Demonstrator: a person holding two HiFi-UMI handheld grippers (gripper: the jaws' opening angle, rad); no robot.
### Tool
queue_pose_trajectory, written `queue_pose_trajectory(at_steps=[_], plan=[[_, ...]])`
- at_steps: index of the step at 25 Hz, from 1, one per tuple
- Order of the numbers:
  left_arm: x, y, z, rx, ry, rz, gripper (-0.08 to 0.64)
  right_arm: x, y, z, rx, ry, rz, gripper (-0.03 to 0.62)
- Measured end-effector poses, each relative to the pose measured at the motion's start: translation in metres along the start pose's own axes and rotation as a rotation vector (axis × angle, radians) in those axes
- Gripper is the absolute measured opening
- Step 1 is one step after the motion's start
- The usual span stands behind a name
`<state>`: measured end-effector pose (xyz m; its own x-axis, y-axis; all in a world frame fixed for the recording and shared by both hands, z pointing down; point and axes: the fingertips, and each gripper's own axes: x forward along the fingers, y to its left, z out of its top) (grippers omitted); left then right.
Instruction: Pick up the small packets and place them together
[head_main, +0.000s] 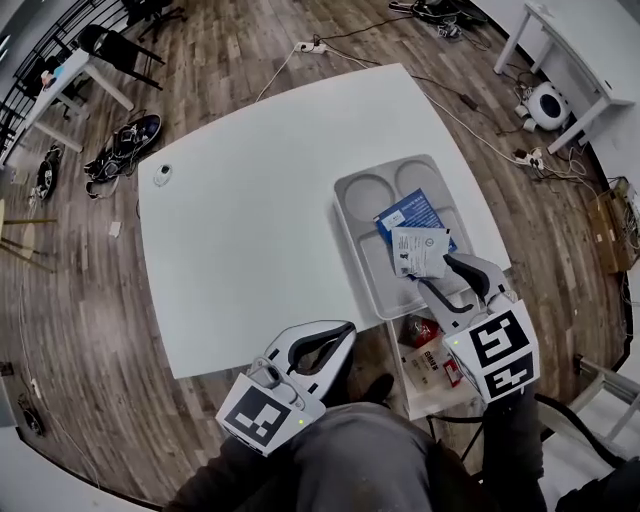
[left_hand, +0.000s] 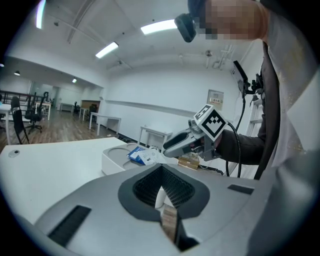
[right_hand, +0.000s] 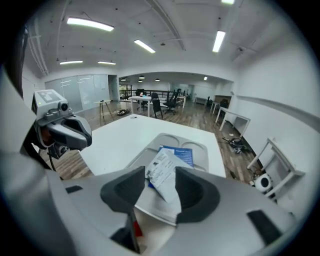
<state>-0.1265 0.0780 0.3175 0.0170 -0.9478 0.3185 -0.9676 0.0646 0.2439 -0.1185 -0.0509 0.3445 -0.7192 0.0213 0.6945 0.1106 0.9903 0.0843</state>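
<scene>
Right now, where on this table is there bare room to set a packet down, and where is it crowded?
The white table is bare from the small white object near its far-left edge to the tray. The tray's two round compartments look empty too. Crowded: the tray's near half, with blue packet, white packet and right gripper.

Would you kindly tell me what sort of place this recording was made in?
Probably an open-plan office or lab workspace: several white tables, office chairs on a wood floor, and long strip lights on the ceiling.
</scene>
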Motion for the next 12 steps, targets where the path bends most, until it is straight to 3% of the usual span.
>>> queue_pose_trajectory(at_steps=[6,12], plan=[[0.003,-0.043,0.004,0.056,-0.012,-0.058,-0.009,-0.053,-0.008,-0.025,0.033,-0.021,-0.088,0.192],[0.01,-0.086,0.001,0.088,-0.004,-0.121,-0.009,-0.074,0.017,-0.083,0.076,0.046,-0.06,0.192]])
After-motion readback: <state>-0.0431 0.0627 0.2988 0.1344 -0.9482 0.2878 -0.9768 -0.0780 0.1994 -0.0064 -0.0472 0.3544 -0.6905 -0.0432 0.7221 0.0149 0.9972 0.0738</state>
